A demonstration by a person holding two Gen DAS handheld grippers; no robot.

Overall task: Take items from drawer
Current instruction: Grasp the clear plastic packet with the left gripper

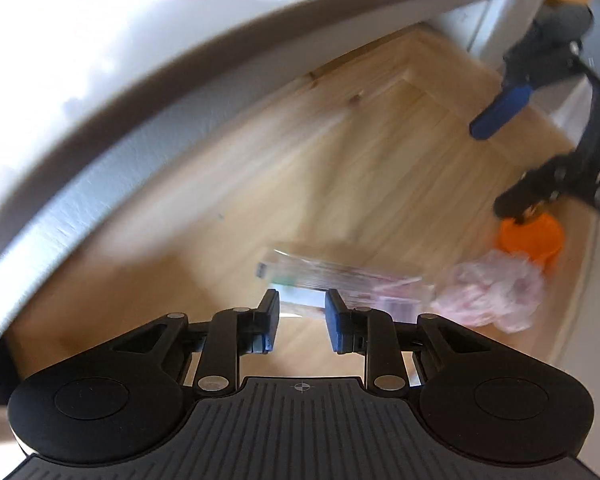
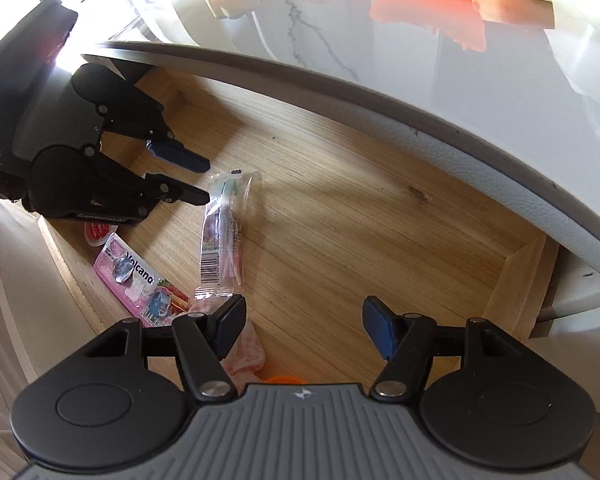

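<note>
Your left gripper (image 2: pixel 204 182) hangs by the drawer's (image 2: pixel 516 280) left wall, jaws apart, tips just at the clear sachet's (image 2: pixel 222 236) far end. Bare wood runs right to the far corner. Your right gripper (image 2: pixel 304 330) gapes over open floor

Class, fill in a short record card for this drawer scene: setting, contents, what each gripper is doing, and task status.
setting: open wooden drawer under a white marble-look counter
contents: clear snack packet, pink Volcano pack, small red tub, orange cup, pink crumpled bag
left gripper: tips at one end of the clear snack packet, no grip visible
right gripper: open, nothing between its fingers
status: every listed item is in the drawer
</note>
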